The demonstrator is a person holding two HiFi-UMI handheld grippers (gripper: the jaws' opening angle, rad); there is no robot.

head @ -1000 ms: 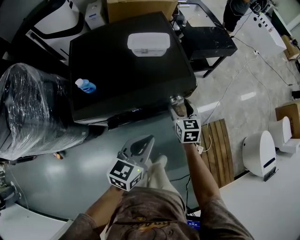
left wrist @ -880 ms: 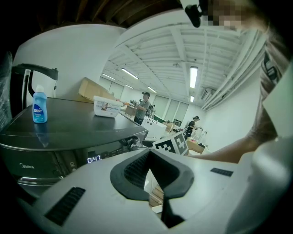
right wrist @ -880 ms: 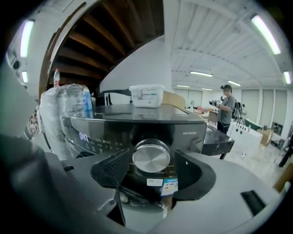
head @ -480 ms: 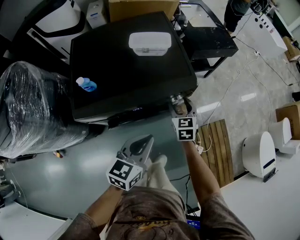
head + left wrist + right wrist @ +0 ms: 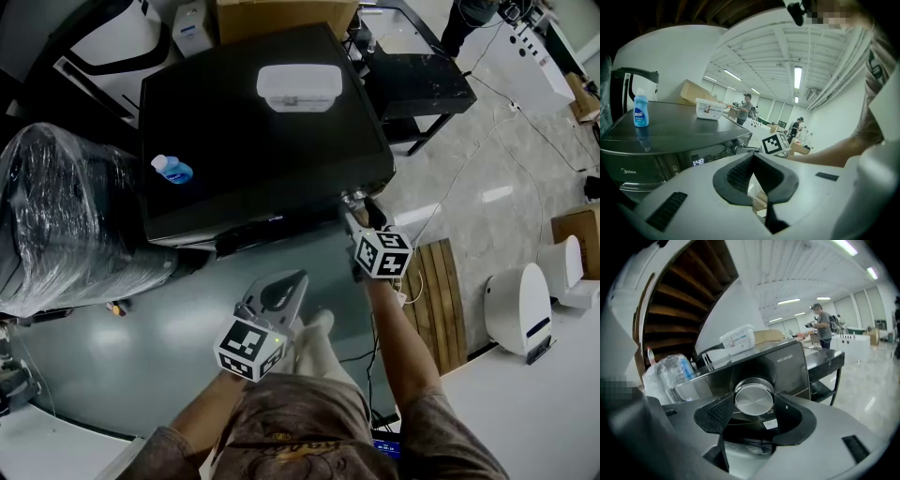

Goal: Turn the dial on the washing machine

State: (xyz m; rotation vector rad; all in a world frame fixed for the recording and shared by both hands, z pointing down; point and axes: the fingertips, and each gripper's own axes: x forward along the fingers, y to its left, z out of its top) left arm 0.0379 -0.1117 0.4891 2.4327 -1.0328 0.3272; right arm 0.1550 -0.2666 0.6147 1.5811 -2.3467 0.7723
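Note:
The black washing machine (image 5: 262,141) fills the upper middle of the head view. Its silver dial (image 5: 352,199) sits at the right end of the front panel. My right gripper (image 5: 358,214) reaches up to it, with the marker cube (image 5: 382,253) just below. In the right gripper view the round dial (image 5: 753,397) lies between the two dark pads (image 5: 721,411), and the right gripper (image 5: 754,405) is shut on it. My left gripper (image 5: 279,291) hangs lower, in front of the machine, apart from it. The left gripper (image 5: 753,162) is shut with nothing in it.
On the machine's top stand a blue bottle (image 5: 172,171) and a white plastic box (image 5: 297,88). A plastic-wrapped appliance (image 5: 66,220) stands at its left, a black table (image 5: 412,84) at its right. A wooden pallet (image 5: 436,291) and cables lie on the floor.
The right gripper's marker cube has rolled round, with the jaws staying on the dial. The left gripper has stayed where it was.

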